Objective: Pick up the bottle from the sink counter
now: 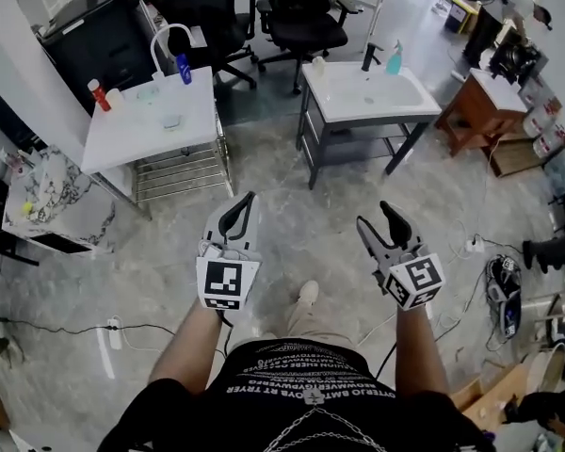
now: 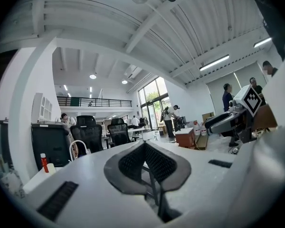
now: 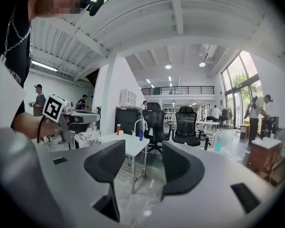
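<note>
Teal bottle (image 1: 394,57) stands untouched on the far sink counter (image 1: 344,104), so all remains: left gripper (image 1: 248,199) jaws together, right gripper (image 1: 376,216) jaws apart, both empty.

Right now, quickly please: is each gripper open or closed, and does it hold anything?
Left gripper: closed, holding nothing.
Right gripper: open, with nothing between its jaws.

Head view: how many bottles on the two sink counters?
3. Teal bottle beside the black faucet on the right counter; blue bottle and red bottle along the left counter's back edge. Others may be hidden.
</note>
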`<state>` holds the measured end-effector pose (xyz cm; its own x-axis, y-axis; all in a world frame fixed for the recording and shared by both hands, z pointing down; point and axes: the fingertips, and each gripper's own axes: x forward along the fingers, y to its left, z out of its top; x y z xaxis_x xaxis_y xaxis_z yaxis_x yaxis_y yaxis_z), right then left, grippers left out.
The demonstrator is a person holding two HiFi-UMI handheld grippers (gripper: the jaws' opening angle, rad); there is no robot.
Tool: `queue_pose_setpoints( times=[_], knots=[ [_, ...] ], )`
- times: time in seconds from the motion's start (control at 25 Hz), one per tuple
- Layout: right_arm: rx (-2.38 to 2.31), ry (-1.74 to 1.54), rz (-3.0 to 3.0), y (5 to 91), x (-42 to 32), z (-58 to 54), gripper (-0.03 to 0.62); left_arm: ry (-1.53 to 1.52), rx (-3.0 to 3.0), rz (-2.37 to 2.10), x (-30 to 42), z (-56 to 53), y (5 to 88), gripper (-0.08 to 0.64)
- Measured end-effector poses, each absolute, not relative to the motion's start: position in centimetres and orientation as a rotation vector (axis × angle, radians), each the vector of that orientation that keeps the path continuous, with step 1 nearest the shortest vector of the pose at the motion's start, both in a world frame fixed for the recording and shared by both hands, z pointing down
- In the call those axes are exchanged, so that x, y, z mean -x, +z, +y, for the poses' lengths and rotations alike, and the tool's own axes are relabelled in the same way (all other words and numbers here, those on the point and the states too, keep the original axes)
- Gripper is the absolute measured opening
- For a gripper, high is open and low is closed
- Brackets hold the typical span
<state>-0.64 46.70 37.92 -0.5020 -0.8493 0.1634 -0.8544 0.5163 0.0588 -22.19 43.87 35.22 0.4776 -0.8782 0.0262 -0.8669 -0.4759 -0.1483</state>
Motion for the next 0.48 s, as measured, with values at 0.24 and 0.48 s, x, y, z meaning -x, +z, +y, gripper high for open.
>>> queue_pose_setpoints(
  times=[0.24, 0.48],
  knots=[
    [-1.487, 0.044, -2.573, 38.7, -1.9, 38.5, 0.307, -0.180, 2.586, 1.561, 19.3, 36.5, 35.6, 0.006],
    [-1.479, -0.001, -2.594, 37.1, -5.6, 31.1, 0.316, -0.174, 2.567, 1.585, 15.5, 30.0, 34.1, 0.005]
  ],
)
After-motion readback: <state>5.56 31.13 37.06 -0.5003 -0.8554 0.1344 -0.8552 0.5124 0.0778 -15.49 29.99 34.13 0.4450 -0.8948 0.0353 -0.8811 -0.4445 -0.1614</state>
